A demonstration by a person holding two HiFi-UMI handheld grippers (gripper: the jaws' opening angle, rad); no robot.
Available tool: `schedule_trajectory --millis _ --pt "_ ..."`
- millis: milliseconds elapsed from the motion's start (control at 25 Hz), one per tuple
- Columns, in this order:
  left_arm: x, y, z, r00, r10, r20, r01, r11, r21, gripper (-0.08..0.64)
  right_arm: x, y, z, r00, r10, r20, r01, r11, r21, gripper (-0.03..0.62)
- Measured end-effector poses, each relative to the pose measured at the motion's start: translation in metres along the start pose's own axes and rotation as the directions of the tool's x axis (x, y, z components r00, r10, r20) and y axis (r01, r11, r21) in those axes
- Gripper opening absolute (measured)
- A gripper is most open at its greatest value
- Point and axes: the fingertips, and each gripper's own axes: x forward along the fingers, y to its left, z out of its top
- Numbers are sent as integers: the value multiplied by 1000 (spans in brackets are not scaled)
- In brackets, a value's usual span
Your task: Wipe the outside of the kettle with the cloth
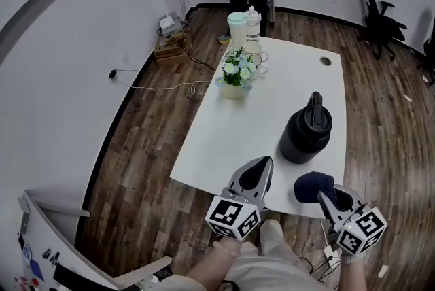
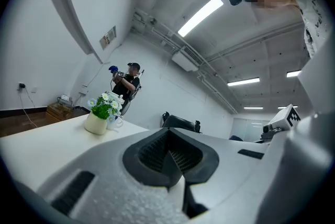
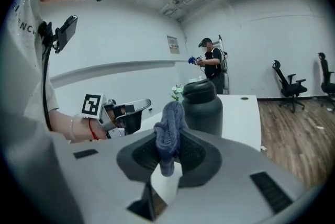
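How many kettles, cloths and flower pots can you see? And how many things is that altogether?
Kettle: 1
Cloth: 1, held in the fingers of the right gripper
Flower pot: 1
Total: 3

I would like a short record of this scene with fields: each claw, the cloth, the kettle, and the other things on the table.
left claw: shut, empty, held over the near table edge
right claw: shut on the cloth
cloth: dark blue, bunched, sticking up past the jaws
kettle: black, upright, lid on, just ahead of the cloth, apart from it
table: white
flowers: in a pale pot, towards the far end
wiping: not yet begun
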Motion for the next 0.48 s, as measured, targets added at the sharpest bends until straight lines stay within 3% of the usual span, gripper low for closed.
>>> schedule_trajectory --millis 280,480 --pt "-2 8 -1 1000 12 -3 -12 1000 -16 5 18 15 7 998 44 38 -46 997 55 55" --pt "0 13 2 1000 20 4 -20 999 -29 5 31 18 7 998 57 9 -57 997 55 55"
